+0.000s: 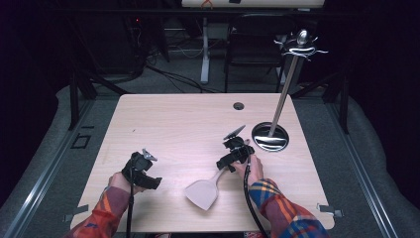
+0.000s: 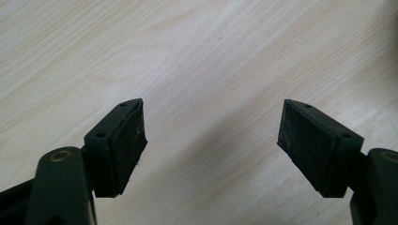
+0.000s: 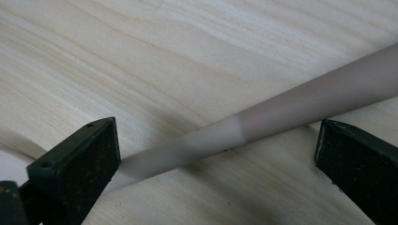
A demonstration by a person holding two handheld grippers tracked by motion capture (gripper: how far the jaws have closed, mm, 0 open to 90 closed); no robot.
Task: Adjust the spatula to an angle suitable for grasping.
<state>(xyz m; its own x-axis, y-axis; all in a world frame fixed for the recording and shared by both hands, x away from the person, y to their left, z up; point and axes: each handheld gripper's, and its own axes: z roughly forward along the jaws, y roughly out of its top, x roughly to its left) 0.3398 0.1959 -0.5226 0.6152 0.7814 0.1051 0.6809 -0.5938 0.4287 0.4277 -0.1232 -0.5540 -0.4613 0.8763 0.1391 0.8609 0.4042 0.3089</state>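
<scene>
A pale spatula is lying flat on the tabletop, near its front edge. The right tongs are straddling its handle, gaping wide without gripping. The left tongs are hovering wide apart over bare wood.

Both grippers wide apart

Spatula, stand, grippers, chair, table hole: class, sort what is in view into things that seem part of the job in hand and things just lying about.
Likely part of the job:
spatula, its handle between the open jaws of the right gripper
utensil stand, hooks bare
left gripper, open over bare table

Just about:
chair behind the table
cable hole
</scene>
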